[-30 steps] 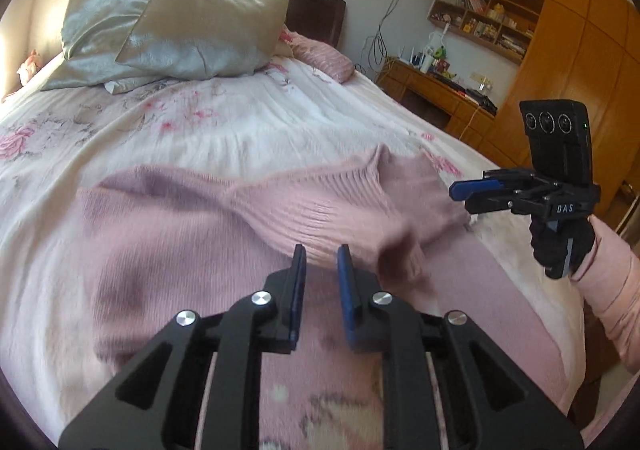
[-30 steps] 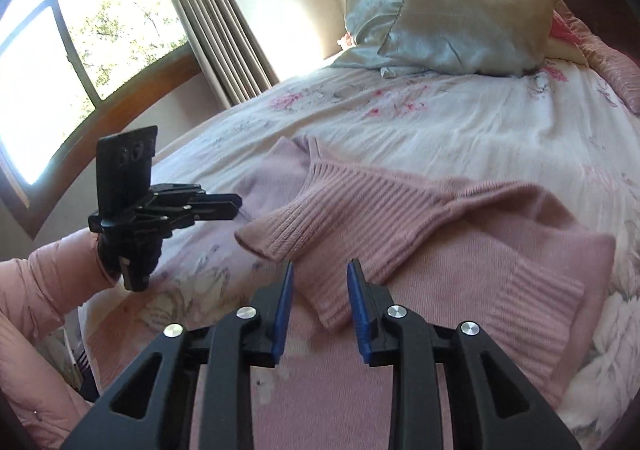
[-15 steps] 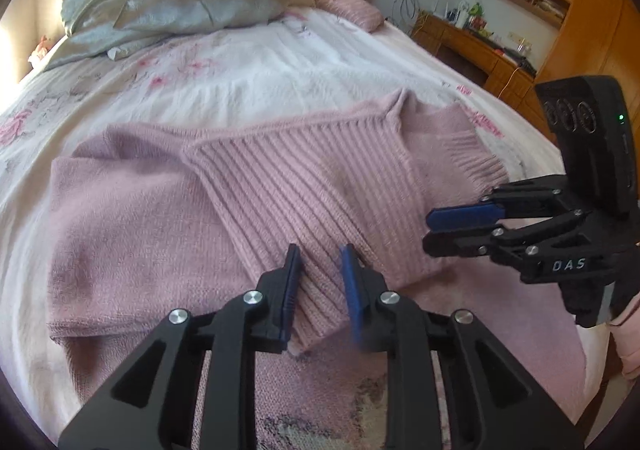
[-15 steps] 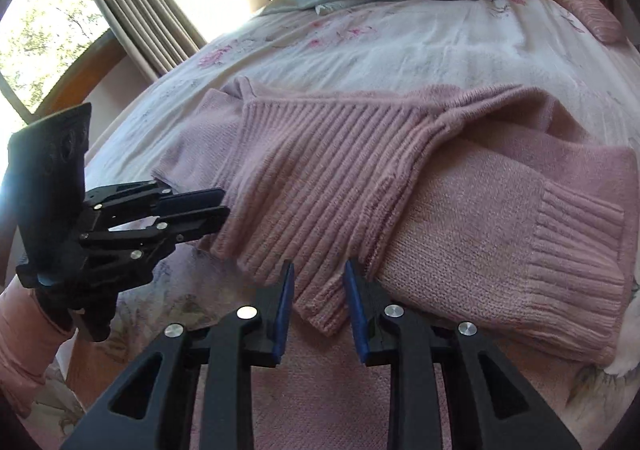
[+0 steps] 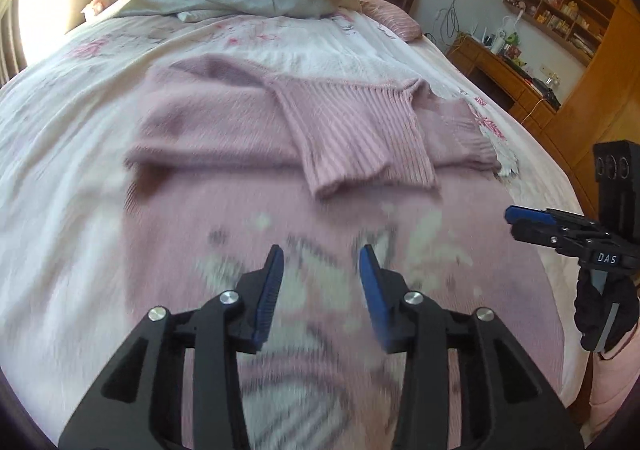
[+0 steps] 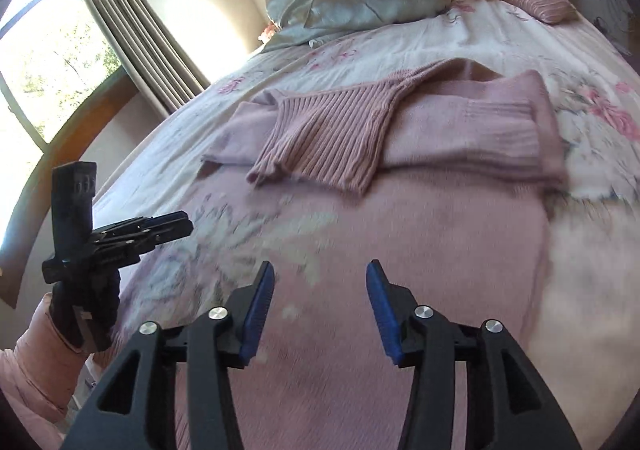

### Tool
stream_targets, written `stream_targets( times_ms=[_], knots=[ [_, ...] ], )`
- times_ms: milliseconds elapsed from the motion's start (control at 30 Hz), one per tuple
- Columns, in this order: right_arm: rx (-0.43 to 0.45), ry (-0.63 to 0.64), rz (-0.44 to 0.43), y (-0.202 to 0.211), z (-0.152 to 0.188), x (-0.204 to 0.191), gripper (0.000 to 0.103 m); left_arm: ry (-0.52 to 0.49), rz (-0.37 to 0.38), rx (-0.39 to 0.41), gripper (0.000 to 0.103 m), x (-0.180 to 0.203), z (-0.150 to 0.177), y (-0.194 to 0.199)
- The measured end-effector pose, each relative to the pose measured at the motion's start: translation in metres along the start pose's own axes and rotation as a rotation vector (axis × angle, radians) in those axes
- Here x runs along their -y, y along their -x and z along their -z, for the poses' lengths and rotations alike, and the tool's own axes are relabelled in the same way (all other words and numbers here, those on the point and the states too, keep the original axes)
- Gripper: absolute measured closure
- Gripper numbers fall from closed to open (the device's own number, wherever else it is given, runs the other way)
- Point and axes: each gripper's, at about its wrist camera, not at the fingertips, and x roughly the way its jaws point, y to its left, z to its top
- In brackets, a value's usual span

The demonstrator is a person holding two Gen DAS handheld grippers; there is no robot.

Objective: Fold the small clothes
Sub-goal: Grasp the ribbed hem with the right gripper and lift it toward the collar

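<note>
The pink sweater (image 5: 256,130) lies partly folded on the bed (image 5: 60,154), a ribbed sleeve (image 5: 360,138) laid across it, and the left tool (image 5: 320,270) and right tool (image 6: 320,286) hang spread and empty, so next they probably pinch an edge and fold again.

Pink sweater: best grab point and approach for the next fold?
Take the pink sweater at its two near corners, coming from the bed's foot. Its near folded edge runs straight across, facing both open grippers. Left gripper suits the corner at its side, right gripper the ribbed hem corner. Avoid the ribbed sleeve: it lies loose on top and would probably drag.
</note>
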Motion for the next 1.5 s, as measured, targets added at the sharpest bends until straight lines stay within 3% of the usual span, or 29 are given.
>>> stream_targets(
  times_ms=[233,300,400,500,733,1000,1200,1267,1400,1500],
  knots=[
    [0.021,-0.101,0.110,0.081,0.121,-0.017,0.049,0.137,-0.165,0.008,0.062,-0.025,0.103,0.085],
    [0.027,-0.124,0.126,0.097,0.140,-0.020,0.048,0.144,-0.169,0.022,0.059,-0.026,0.121,0.104],
    [0.029,-0.157,0.180,0.117,0.159,-0.019,0.046,0.112,-0.246,0.026,0.053,-0.022,0.144,0.124],
    [0.032,-0.175,0.229,0.133,0.177,-0.018,0.045,0.119,-0.255,0.029,0.051,-0.021,0.162,0.138],
    [0.016,-0.261,0.191,0.130,0.192,-0.002,0.044,0.154,-0.266,0.011,0.047,-0.028,0.184,0.146],
    [-0.032,-0.336,0.174,0.104,0.199,0.021,0.044,0.198,-0.235,-0.024,0.042,-0.040,0.184,0.134],
    [-0.054,-0.304,0.165,0.093,0.196,0.020,0.042,0.185,-0.258,-0.041,0.038,-0.034,0.177,0.124],
    [-0.055,-0.294,0.155,0.092,0.196,0.018,0.042,0.192,-0.234,-0.030,0.038,-0.033,0.175,0.129],
    [-0.063,-0.283,0.113,0.085,0.195,0.014,0.042,0.240,-0.115,-0.050,0.038,-0.038,0.172,0.124],
    [-0.067,-0.277,0.103,0.080,0.194,0.014,0.042,0.256,-0.088,-0.075,0.039,-0.038,0.171,0.110]
  ],
)
